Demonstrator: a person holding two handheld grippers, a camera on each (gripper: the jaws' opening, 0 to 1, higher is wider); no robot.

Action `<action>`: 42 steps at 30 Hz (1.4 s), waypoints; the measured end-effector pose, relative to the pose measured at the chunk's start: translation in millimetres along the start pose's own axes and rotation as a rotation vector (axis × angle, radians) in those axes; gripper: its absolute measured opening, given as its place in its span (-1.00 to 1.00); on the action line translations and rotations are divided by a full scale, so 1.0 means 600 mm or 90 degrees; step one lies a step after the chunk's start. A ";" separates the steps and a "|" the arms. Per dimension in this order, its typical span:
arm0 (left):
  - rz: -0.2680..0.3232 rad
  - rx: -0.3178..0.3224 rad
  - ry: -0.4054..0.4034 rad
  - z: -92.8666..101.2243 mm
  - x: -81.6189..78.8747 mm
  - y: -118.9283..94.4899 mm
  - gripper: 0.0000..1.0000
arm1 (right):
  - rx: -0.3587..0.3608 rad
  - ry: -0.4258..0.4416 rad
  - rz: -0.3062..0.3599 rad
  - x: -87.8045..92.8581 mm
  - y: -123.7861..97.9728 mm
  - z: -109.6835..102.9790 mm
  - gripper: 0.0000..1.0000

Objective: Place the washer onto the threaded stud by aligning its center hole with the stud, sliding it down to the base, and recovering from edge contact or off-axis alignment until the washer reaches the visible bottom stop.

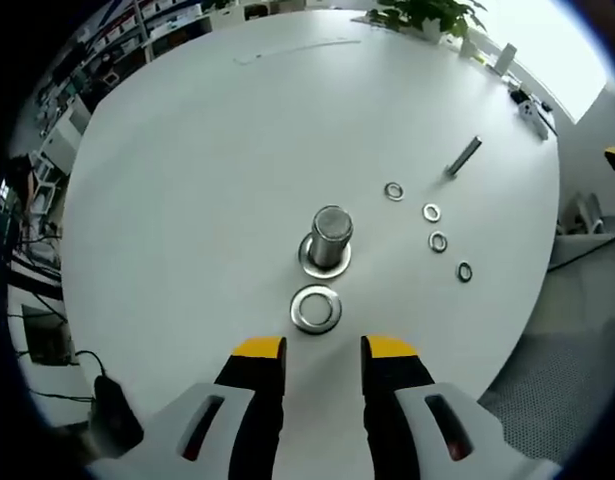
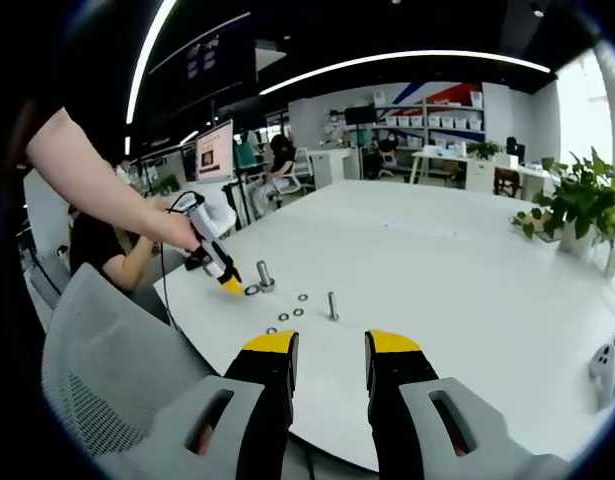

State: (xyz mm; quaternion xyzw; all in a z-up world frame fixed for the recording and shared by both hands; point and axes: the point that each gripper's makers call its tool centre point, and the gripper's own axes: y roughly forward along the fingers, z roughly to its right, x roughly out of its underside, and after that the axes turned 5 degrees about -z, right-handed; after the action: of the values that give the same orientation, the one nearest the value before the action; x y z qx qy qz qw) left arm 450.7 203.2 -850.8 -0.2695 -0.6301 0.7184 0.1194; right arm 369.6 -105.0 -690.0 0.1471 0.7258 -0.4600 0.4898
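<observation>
okay, left gripper [image 1: 324, 350] is low over the white table [image 1: 187, 200], jaws parted and holding nothing — there's a clear gap of tabletop between the yellow tips. just ahead of them lies the big washer [image 1: 316, 308], flat on the table, and right behind it stands the threaded stud [image 1: 330, 236] on its base flange, upright. washer and base look almost touching from here, though i can't tell if they actually are.

off to the side, four small washers [image 1: 432, 212] sit scattered, with a loose bolt [image 1: 463, 156] lying beyond them, well apart from the stud.

right gripper [image 2: 330, 350] hangs back past the table edge, also open and empty. in the right gripper view i can see my left hand [image 2: 177, 230] carrying the other gripper down by the stud [image 2: 264, 274], with a second bolt [image 2: 332, 305] standing near the small washers.

so i'd say this is the pick-up step — nothing's lifted yet. next move calls for closing on the washer's rim; it lies flat, so getting a jaw under an edge could be fiddly. then lift, centre the hole over the stud, and drop it square.
</observation>
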 end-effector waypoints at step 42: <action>-0.044 -0.022 0.077 -0.005 -0.020 0.030 -0.47 | 0.011 0.005 0.000 0.001 0.000 0.009 -0.41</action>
State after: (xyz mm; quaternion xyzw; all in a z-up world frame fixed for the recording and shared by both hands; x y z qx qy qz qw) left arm 465.6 196.3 -865.7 -0.2925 -0.6427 0.6855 0.1774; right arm 372.1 -109.4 -691.0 0.1529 0.7239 -0.4657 0.4855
